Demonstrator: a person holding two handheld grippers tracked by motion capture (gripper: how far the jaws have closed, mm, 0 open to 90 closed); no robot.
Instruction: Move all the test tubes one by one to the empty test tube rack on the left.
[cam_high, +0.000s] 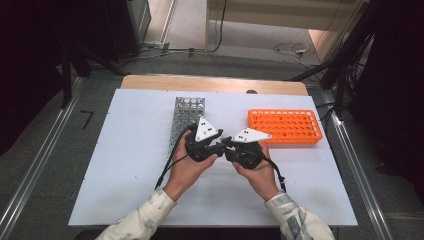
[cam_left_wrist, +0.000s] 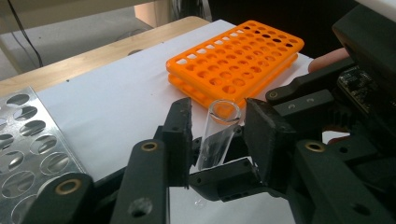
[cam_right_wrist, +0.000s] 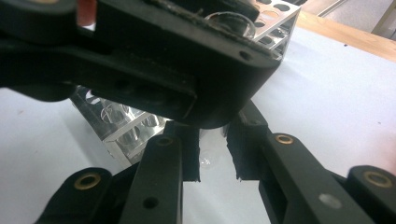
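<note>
We see a white table (cam_high: 125, 165) carrying two racks. The metal rack (cam_high: 186, 117) lies left of centre, and the orange rack (cam_high: 285, 126) lies to its right, well apart from it. Both racks show rows of round holes, and the ones we can see into hold no tubes.

Both hands meet over the table in front of the racks, each with a black gripper. In the high view the left gripper (cam_high: 223, 141) and the right gripper (cam_high: 231, 146) point at each other, tips overlapping.

A clear glass tube (cam_left_wrist: 218, 136) sits between the two grippers, above the table and nearer the person than either rack. In the left gripper view it stands tilted, its open mouth up and toward the orange rack.

Right gripper: its jaws stand narrow, clamped on the lower part of the tube. In its own view the pads (cam_right_wrist: 190, 151) close on the clear glass with a slim gap between them.

Left gripper: its jaws stand partly closed, one on each side of the tube's upper part. The left pad (cam_left_wrist: 180, 140) lies just beside the glass; we cannot tell whether either pad presses on it.

We find no readable brand, label or writing on the racks, the tube or the grippers.
</note>
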